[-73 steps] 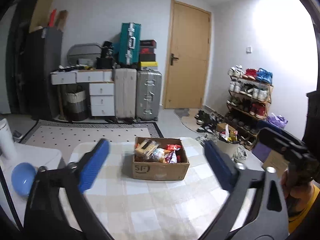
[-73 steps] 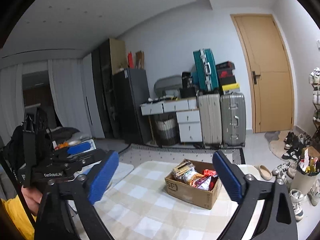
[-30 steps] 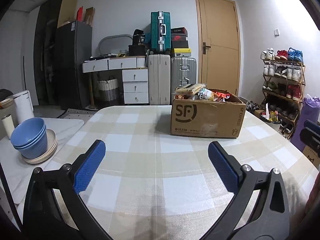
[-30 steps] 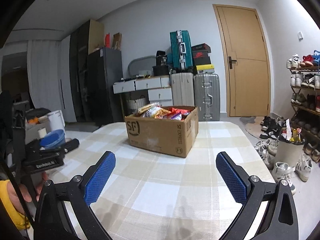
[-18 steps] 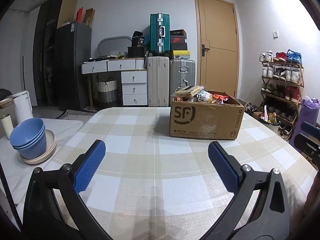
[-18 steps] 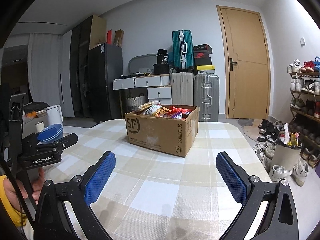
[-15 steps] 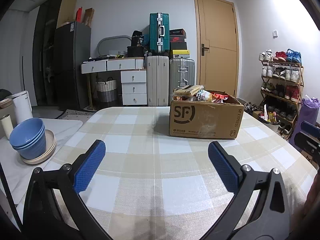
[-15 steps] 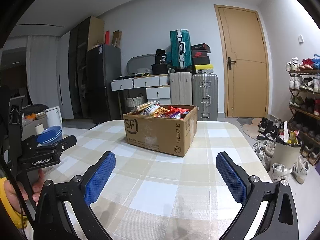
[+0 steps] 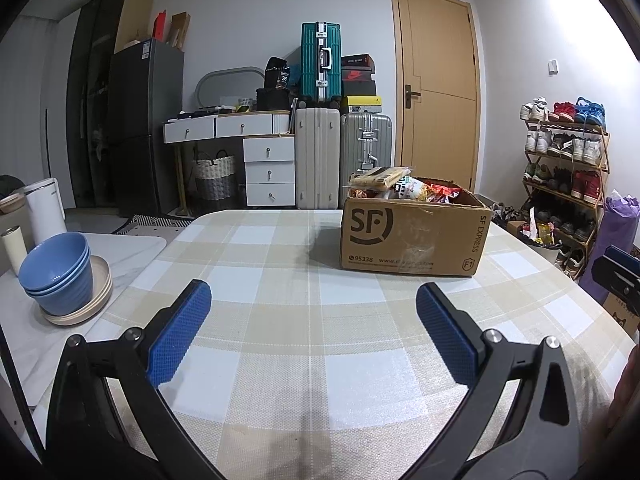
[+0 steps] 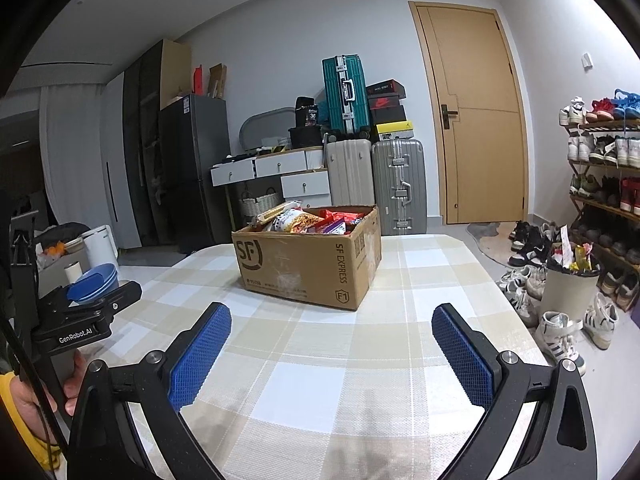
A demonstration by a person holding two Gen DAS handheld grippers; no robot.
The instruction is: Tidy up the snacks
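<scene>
Ahead of both pairs of jaws, on a checked tablecloth [image 9: 280, 320], stands a cardboard box [image 9: 412, 236] heaped with snacks [image 9: 404, 188]. The left gripper [image 9: 312, 332] has its jaws wide and holds nothing; the box sits beyond its right jaw, well apart from the blue pads [image 9: 180, 336]. The right gripper [image 10: 332, 348] is likewise spread wide and empty, with the box [image 10: 308, 264] beyond and between its jaws, a little toward the left one, its snacks [image 10: 308, 218] showing over the rim. Compared with 2.4 s ago, both cameras have dropped from a high, downward look to a low one near the cloth: the box, once seen from above with its contents open to view, now shows its printed front and side walls. Since 0.5 s ago little has changed; the box lies at nearly the same place between the jaws in both views, and the jaws keep the same wide gap. Left of the left jaw, off the cloth, a stack of blue bowls [image 9: 56, 272] sits on a plate [image 9: 80, 304]. In the right view the left gripper's body [image 10: 76, 320] shows outside the left jaw, gripped by a hand [image 10: 40, 388].
</scene>
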